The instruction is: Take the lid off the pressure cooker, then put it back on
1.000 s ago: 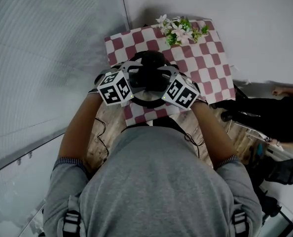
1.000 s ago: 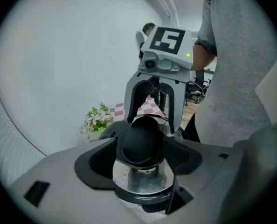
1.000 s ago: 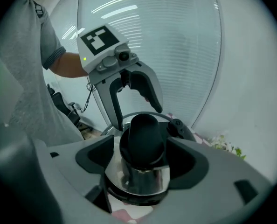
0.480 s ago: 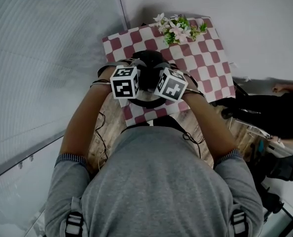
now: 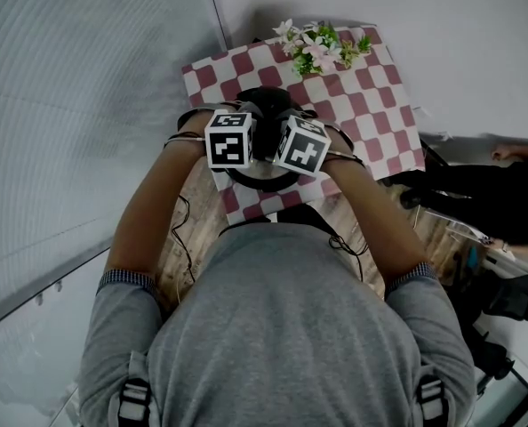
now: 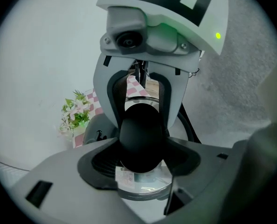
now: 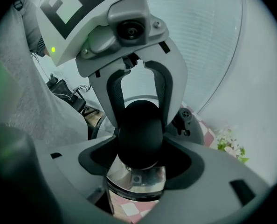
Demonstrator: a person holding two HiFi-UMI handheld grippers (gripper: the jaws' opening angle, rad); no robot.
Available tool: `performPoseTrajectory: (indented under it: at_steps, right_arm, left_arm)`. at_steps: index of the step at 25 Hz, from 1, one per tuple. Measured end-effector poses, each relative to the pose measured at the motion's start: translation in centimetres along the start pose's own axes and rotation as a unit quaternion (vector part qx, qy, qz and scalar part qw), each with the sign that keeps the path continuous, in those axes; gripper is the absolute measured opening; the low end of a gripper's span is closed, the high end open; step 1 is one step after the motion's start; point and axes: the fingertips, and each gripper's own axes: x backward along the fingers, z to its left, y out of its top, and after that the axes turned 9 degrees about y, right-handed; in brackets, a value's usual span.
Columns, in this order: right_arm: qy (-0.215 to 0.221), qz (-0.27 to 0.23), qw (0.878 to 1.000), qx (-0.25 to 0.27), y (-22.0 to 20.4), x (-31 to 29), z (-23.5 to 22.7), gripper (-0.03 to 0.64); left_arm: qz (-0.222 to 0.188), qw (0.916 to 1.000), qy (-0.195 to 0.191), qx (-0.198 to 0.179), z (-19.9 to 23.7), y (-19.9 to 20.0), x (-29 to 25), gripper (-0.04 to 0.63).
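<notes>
On my feed the left gripper (image 6: 142, 160) has its jaws wide, and they have just been closing. The black handle (image 6: 142, 134) of the lid (image 6: 143, 185) fills the space between them. I can see no gap between the handle's sides and the dark pads, so I read it as a grip. The right gripper (image 7: 141, 157) shows the same from the opposite side. Its jaws have also just been closing, they are set wide, and the pads lie against that same rounded handle. Each gripper view shows the other gripper straight ahead with its jaws straddling the far half of the handle. In the head view both tools pitch steeply down and face each other, their marker cubes (image 5: 229, 139) almost touching above the pot. The left forearm (image 5: 148, 212) and right forearm (image 5: 371, 212) reach forward and converge on it. As far as I can make out, the lid sits on the pressure cooker (image 5: 262, 181). The cooker stands near the closer edge of the checked cloth (image 5: 371, 105), well apart from the flowers (image 5: 317, 47) at the far edge.
</notes>
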Motion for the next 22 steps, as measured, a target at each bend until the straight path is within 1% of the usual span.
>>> performPoseTrajectory:
  at_steps: [5, 8, 12, 17, 22]
  right_arm:
    - [0.005, 0.009, 1.0, -0.01, 0.3, 0.1, 0.0, 0.292]
    - [0.004, 0.019, 1.0, -0.009, 0.2, 0.1, 0.0, 0.291]
    - [0.003, 0.03, 1.0, 0.0, 0.1, 0.3, 0.1, 0.291]
    - [0.003, 0.023, 1.0, 0.005, 0.5, 1.3, 0.4, 0.291]
    - [-0.009, 0.021, 1.0, 0.015, 1.0, 2.3, 0.7, 0.291]
  left_arm:
    - [0.009, 0.9999, -0.01, 0.0, 0.0, -0.1, -0.1, 0.303]
    - [0.019, 0.9997, -0.011, -0.005, -0.1, -0.1, -0.2, 0.302]
    - [0.021, 0.9997, -0.006, -0.008, -0.1, 0.0, 0.0, 0.302]
    - [0.015, 0.9999, -0.002, -0.003, 0.0, 0.6, 0.9, 0.302]
    - [0.016, 0.9997, 0.015, -0.006, 0.1, 1.1, 2.0, 0.302]
